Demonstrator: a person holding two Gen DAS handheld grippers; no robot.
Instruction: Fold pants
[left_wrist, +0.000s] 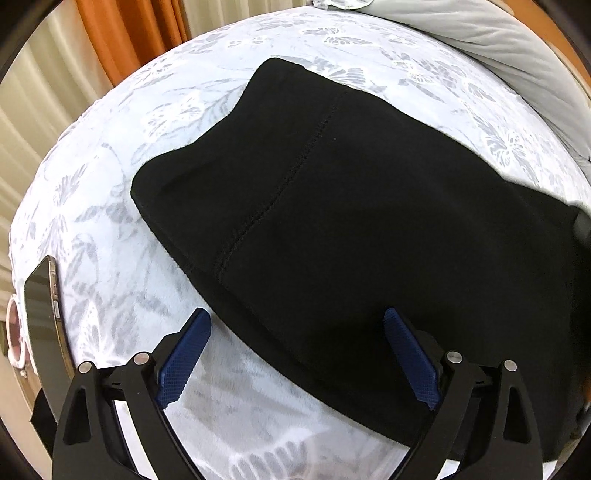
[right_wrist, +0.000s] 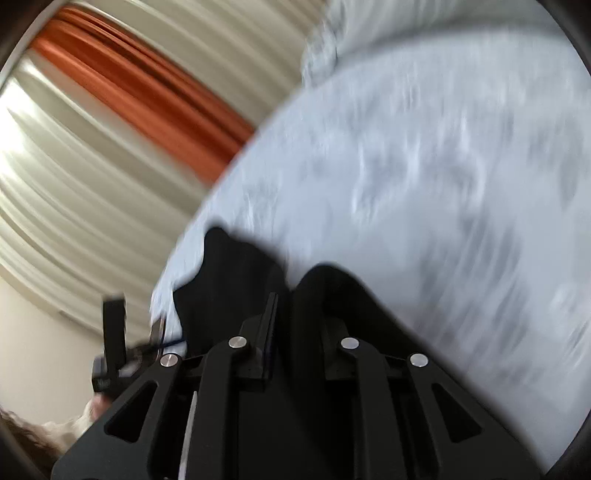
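Note:
The black pants (left_wrist: 332, 206) lie folded on the bed's floral white bedspread (left_wrist: 122, 177) in the left wrist view. My left gripper (left_wrist: 295, 328) is open just above their near edge, blue pads (left_wrist: 184, 354) wide apart, holding nothing. In the blurred right wrist view my right gripper (right_wrist: 284, 306) is shut on a fold of the black pants (right_wrist: 229, 280), cloth draped over its fingers and lifted above the bedspread (right_wrist: 424, 184).
A phone (left_wrist: 40, 317) lies at the bed's left edge beside a pink-rimmed round object (left_wrist: 14, 332). A grey pillow (left_wrist: 498, 44) lies at the far right. Orange and cream curtains (left_wrist: 122, 33) hang behind the bed.

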